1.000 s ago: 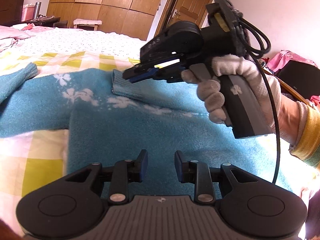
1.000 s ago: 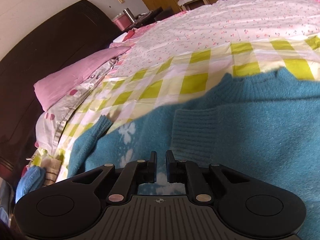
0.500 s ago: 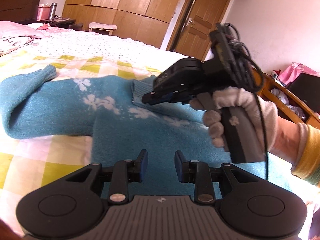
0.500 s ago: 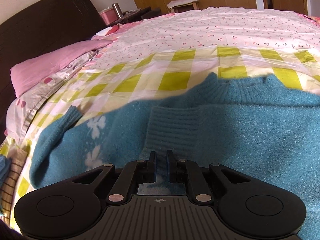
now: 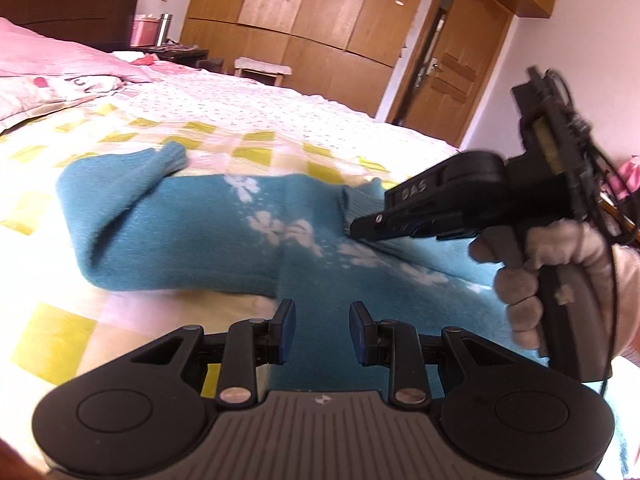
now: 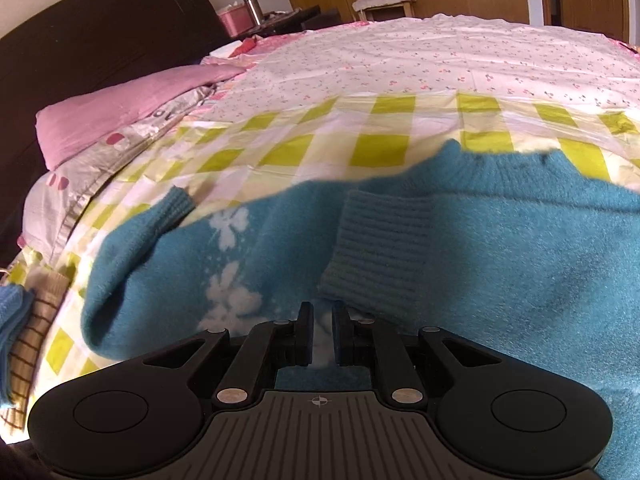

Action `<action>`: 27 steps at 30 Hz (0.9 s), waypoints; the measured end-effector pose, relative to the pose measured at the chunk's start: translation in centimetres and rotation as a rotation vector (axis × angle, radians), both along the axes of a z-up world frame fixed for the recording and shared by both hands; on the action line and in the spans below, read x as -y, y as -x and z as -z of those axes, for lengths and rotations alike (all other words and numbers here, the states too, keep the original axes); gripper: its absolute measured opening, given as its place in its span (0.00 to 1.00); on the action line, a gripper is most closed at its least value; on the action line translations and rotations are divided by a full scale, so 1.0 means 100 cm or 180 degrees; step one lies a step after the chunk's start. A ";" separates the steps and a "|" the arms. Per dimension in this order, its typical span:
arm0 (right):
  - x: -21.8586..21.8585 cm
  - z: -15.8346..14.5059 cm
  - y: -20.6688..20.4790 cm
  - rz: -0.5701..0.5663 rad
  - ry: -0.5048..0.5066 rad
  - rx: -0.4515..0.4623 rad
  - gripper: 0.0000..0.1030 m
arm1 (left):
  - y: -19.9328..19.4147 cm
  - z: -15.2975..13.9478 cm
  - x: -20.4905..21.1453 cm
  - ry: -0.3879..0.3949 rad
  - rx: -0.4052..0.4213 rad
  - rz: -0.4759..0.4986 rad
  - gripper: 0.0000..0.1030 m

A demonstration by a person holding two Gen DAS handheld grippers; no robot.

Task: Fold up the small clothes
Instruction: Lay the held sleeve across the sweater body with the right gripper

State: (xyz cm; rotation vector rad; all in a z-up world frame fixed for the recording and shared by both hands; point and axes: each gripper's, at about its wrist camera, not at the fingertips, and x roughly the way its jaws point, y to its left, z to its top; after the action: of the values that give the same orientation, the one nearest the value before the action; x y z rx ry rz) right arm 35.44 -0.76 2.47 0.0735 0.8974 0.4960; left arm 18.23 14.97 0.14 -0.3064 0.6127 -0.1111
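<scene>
With the teal sweater (image 6: pixel 500 280) lying on the bed's checked sheet (image 6: pixel 384 148), its right sleeve folded inward, the nearly pressed-together, empty right tool (image 6: pixel 322 334) and part-spread left tool (image 5: pixel 322 330) are hovering; next, probably grasping the left sleeve (image 5: pixel 132 184).

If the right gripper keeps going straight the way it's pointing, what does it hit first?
Most likely the blue sweater. The right gripper points down at its white flower print, just left of the folded-over ribbed cuff. Depth is hard to judge, but nothing else lies in between.
</scene>
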 end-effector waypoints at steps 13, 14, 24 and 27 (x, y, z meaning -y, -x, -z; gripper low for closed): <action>-0.118 -0.015 -0.022 -0.0482 -0.0466 -0.0306 0.31 | -0.004 0.007 -0.047 -0.0010 0.0003 -0.0526 0.34; -0.125 -0.013 -0.025 -0.0480 -0.0485 -0.0338 0.33 | -0.004 0.008 -0.048 -0.0036 0.0004 -0.0545 0.34; -0.169 0.017 -0.058 -0.0268 -0.0648 -0.0642 0.41 | -0.010 0.016 -0.073 -0.0011 -0.0032 -0.0620 0.35; -0.177 0.022 -0.062 -0.0266 -0.0643 -0.0630 0.42 | -0.010 0.019 -0.077 -0.0006 -0.0067 -0.0638 0.35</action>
State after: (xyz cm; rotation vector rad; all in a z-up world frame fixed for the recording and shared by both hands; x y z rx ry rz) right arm 41.65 16.97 0.29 0.2739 1.0444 0.6649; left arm 19.25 22.68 -1.78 -0.3658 0.5996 0.0852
